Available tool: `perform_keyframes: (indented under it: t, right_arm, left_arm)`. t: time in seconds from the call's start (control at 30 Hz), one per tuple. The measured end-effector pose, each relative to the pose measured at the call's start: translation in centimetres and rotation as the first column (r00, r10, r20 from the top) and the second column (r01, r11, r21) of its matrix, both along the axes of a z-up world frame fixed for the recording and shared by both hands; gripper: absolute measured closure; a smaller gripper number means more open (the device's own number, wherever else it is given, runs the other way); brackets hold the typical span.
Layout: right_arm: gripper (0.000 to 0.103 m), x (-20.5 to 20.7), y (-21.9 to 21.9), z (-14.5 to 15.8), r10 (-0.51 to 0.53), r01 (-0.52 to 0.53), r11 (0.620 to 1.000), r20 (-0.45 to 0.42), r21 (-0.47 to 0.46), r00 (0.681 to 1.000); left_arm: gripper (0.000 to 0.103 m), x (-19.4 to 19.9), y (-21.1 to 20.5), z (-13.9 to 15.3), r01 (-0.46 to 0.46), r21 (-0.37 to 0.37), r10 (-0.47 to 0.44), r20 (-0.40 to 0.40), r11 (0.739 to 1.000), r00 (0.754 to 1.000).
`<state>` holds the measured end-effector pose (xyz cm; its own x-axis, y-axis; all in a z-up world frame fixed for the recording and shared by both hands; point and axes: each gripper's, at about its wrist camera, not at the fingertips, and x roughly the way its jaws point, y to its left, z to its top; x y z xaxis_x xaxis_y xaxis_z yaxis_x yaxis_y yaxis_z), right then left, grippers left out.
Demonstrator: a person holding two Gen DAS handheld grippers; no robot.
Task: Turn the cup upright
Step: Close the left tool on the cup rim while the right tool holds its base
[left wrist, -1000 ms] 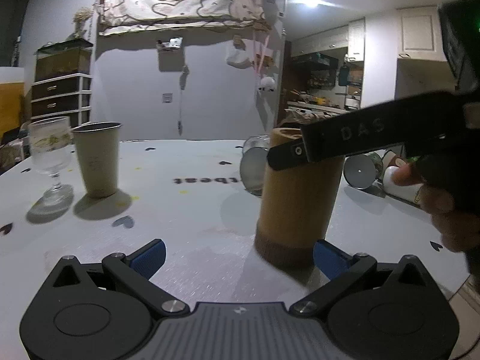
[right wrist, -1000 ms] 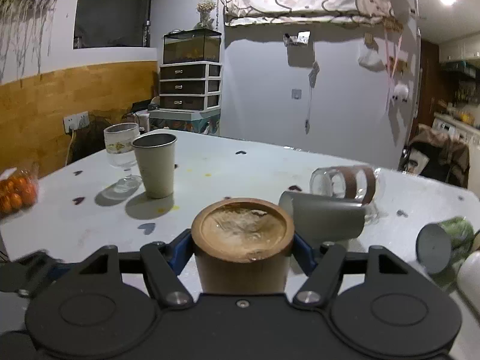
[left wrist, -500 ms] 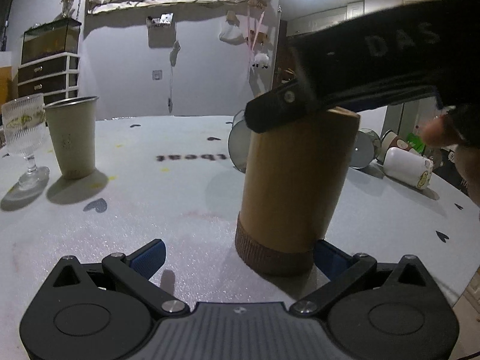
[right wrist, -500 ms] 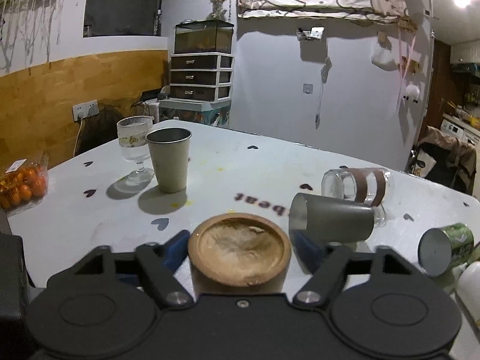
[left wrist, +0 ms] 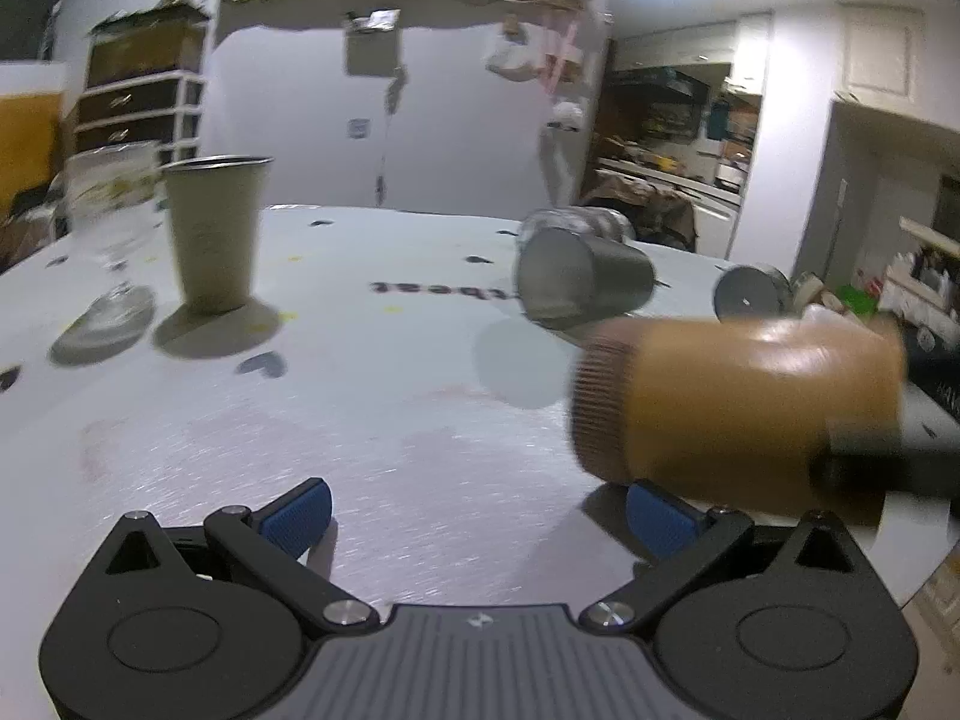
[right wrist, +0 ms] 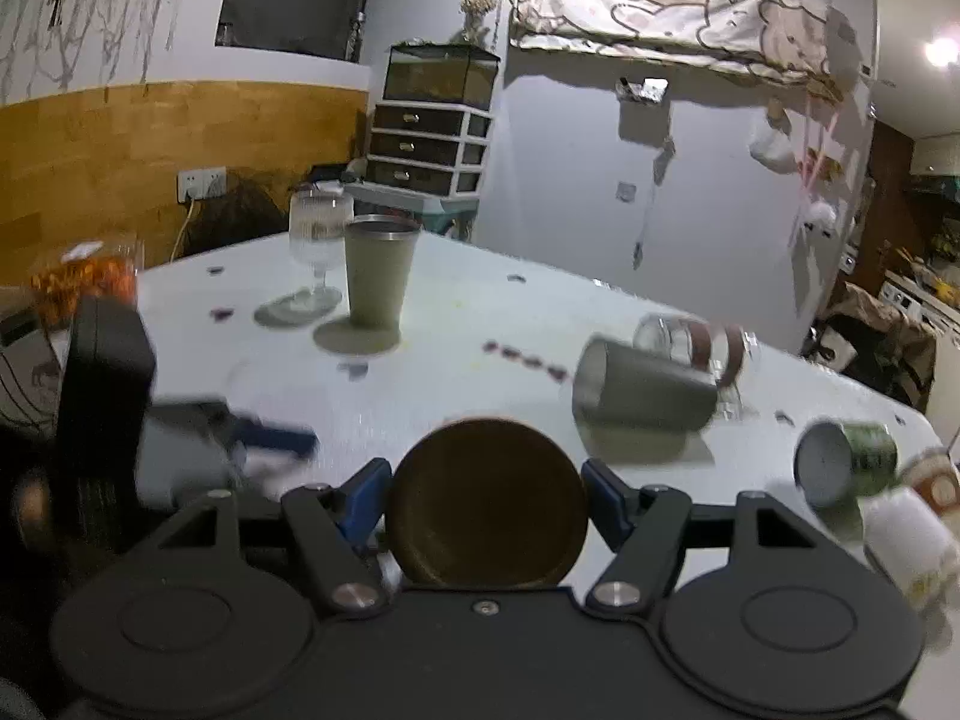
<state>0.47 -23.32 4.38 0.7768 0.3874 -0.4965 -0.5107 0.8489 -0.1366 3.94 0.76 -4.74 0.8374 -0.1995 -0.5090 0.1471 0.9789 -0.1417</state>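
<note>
A tan wooden cup [left wrist: 738,402] with a dark ribbed end is lifted off the white table [left wrist: 384,408] and lies sideways in the air, ribbed end pointing left. My right gripper [right wrist: 486,495] is shut on it; in the right wrist view its round dark end [right wrist: 486,504] faces the camera between the blue pads [right wrist: 603,495]. My left gripper [left wrist: 477,516] is open and empty, low over the table, just left of and below the cup. It also shows blurred in the right wrist view [right wrist: 264,438].
A beige metal cup [left wrist: 213,234] and a stemmed glass [left wrist: 108,246] stand upright at the far left. A grey metal cup [left wrist: 585,285], a glass jar [right wrist: 699,339], a green can [right wrist: 846,462] and a white bottle [right wrist: 912,540] lie on their sides at the right.
The wooden cup stood on the table with its ribbed end down; my right gripper has lifted it and turned it sideways. My left gripper stayed open and shifted a little left.
</note>
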Motion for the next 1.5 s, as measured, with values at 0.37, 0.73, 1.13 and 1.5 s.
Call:
perform_keyframes:
  t: [0.37,0.73,1.13,1.5]
  right_arm:
    - [0.033,-1.4,-0.9,-3.6,-0.059,0.063,0.997,-0.078,0.048,0.995]
    - [0.033,-1.5,-1.0,-3.6,-0.058,0.063,0.996,-0.078,0.059,0.995]
    - [0.033,-2.3,-1.0,-3.9,-0.047,0.049,0.998,-0.042,0.039,0.998]
    - [0.033,-2.2,0.7,-4.7,-0.025,0.025,1.000,0.038,0.012,0.999]
  left_arm:
    - [0.000,1.2,3.6,2.1,-0.029,-0.299,-0.006,-0.116,0.954,0.993]
    - [0.001,6.3,0.5,0.6,-0.089,-0.674,-0.280,-0.419,0.733,0.864]
    - [0.028,7.6,-1.2,0.4,-0.103,-0.619,-0.214,-0.417,0.779,0.883]
    - [0.030,0.1,-4.4,6.6,0.146,-0.216,-0.143,0.031,0.965,0.989]
